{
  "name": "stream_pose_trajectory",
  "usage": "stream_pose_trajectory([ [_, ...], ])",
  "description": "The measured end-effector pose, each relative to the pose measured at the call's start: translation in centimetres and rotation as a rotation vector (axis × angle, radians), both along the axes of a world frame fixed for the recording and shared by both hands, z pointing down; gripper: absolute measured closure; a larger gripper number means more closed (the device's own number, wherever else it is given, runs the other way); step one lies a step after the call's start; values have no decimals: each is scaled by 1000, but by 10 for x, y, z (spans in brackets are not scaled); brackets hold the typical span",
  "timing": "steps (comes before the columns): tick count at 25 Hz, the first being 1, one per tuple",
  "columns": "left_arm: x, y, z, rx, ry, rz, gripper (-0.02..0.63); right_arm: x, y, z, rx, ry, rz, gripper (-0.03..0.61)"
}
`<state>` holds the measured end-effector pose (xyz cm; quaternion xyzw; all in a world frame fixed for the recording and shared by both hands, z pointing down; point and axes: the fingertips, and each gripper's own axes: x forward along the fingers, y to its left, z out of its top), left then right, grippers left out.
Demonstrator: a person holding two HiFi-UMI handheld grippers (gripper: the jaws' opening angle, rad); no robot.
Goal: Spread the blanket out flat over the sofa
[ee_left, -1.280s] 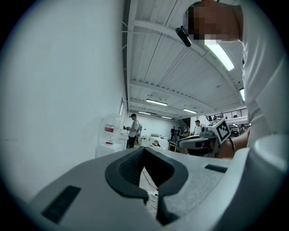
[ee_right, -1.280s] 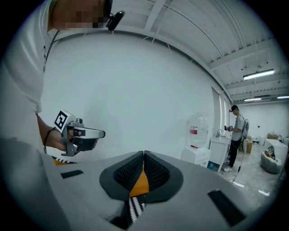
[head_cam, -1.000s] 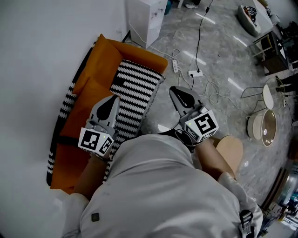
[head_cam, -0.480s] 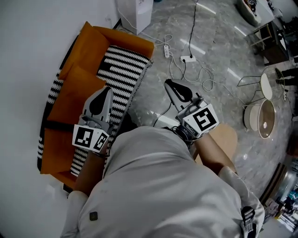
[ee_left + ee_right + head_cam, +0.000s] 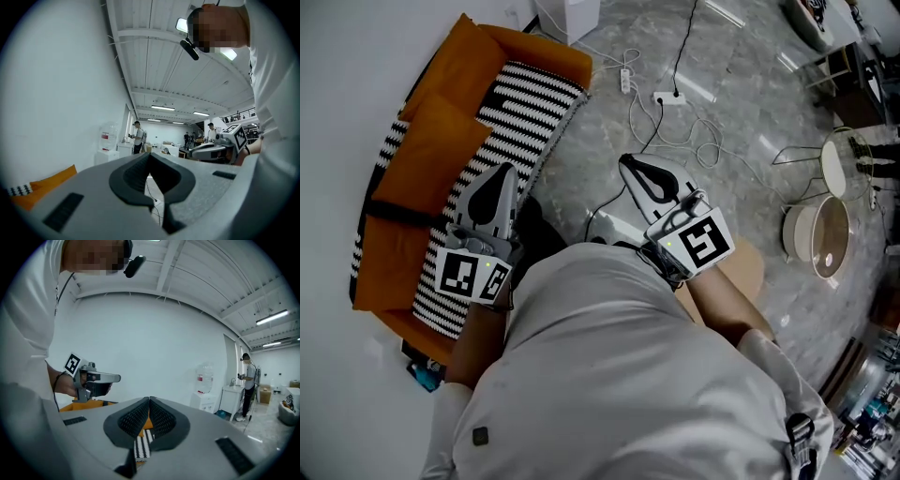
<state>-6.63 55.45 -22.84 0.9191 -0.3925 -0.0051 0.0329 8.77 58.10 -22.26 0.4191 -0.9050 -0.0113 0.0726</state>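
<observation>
An orange sofa stands against the white wall at the upper left of the head view. A black-and-white striped blanket lies along its seat and over its back edge. My left gripper hovers above the near end of the blanket, shut and empty. Over the grey floor, right of the sofa, my right gripper is shut with nothing in it. In the right gripper view the jaw tips meet, and the blanket and the sofa show beyond them. The left gripper points past the sofa into the room.
Cables and a power strip trail over the floor beyond the right gripper. A white cabinet stands past the sofa's far end. Round stools or basins sit at the right. People stand far off in the room.
Both grippers have travelled sideways together, staying shut. The sofa and blanket have slid up and to the left in the head view.
</observation>
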Motion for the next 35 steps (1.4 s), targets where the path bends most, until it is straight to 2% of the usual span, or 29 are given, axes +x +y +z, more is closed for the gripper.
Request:
stream_pose_trajectory([
  [4, 21, 37, 3, -9, 2, -9, 604, 19, 42, 17, -61, 41, -8, 551],
  [13, 28, 88, -4, -18, -16, -15, 604, 22, 96, 15, -70, 12, -10, 551],
  [21, 12, 107, 0, -22, -15, -46, 604, 3, 112, 19, -71, -2, -41, 551],
  [35, 20, 125, -9, 16, -11, -41, 604, 9, 126, 16, -46, -6, -35, 551],
])
